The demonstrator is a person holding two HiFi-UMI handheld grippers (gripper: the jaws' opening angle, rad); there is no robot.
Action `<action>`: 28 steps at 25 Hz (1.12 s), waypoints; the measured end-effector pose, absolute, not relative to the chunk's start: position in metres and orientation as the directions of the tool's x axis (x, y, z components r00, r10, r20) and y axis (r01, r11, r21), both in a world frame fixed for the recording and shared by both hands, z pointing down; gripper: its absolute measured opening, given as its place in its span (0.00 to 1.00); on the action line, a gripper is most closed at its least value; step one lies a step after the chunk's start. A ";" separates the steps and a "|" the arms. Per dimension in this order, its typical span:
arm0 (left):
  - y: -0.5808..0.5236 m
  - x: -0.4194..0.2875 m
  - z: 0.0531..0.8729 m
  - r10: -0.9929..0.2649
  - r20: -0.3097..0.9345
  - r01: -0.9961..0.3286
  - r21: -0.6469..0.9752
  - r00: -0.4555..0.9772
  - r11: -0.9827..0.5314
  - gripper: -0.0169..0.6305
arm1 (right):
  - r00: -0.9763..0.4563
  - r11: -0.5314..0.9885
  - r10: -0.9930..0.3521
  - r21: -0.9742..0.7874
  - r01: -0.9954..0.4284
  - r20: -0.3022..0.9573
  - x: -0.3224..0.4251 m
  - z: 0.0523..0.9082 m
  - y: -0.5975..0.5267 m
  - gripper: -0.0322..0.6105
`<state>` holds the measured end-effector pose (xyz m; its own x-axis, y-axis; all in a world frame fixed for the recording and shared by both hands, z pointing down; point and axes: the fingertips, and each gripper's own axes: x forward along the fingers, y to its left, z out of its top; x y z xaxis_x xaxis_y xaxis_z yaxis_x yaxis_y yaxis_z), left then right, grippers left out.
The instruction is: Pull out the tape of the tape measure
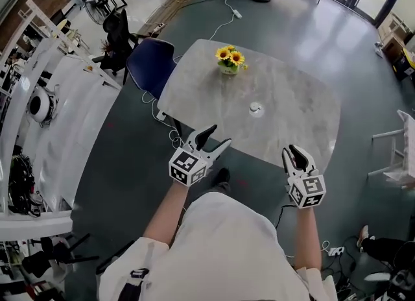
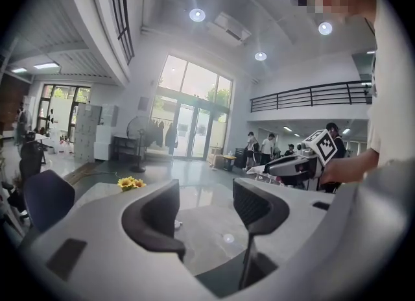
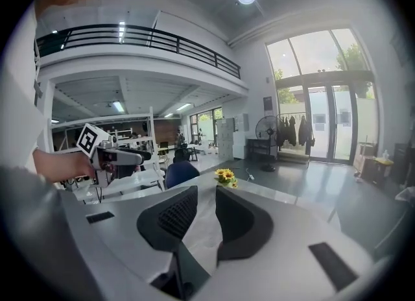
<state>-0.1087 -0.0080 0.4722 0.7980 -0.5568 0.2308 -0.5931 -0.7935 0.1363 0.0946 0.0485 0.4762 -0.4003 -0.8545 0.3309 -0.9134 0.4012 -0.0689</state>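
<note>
Head view: tape measure (image 1: 256, 108) is small, white, round, mid-table (image 1: 305, 118), 5 o'clock of the flowers (image 1: 230, 58). Left tongs (image 1: 219, 135) spread, right tongs (image 1: 297, 152) nearly together, both empty. Probably light and slippery: pin case, pull tab

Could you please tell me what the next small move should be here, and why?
Probably bring the left gripper forward over the small round white tape measure. It lies untouched mid-way across the grey marble table, while that gripper, jaws wide, and the right gripper, jaws narrowly apart, both hang empty near the table's near edge.
</note>
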 end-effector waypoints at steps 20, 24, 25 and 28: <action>-0.152 -0.090 0.495 -0.366 0.291 -0.425 0.171 0.884 -0.889 0.43 | -0.294 0.296 -0.849 -0.065 -0.953 0.438 0.085 0.492 -0.070 0.22; -0.165 -0.069 0.505 -0.356 0.310 -0.424 0.190 0.882 -0.885 0.43 | -0.312 0.310 -0.829 -0.082 -0.947 0.464 0.101 0.501 -0.088 0.22; -0.168 -0.064 0.509 -0.357 0.316 -0.428 0.195 0.879 -0.882 0.43 | -0.321 0.317 -0.823 -0.089 -0.944 0.469 0.105 0.505 -0.093 0.22; -0.176 -0.053 0.522 -0.369 0.332 -0.447 0.200 0.868 -0.872 0.43 | -0.350 0.343 -0.808 -0.105 -0.933 0.473 0.116 0.519 -0.106 0.22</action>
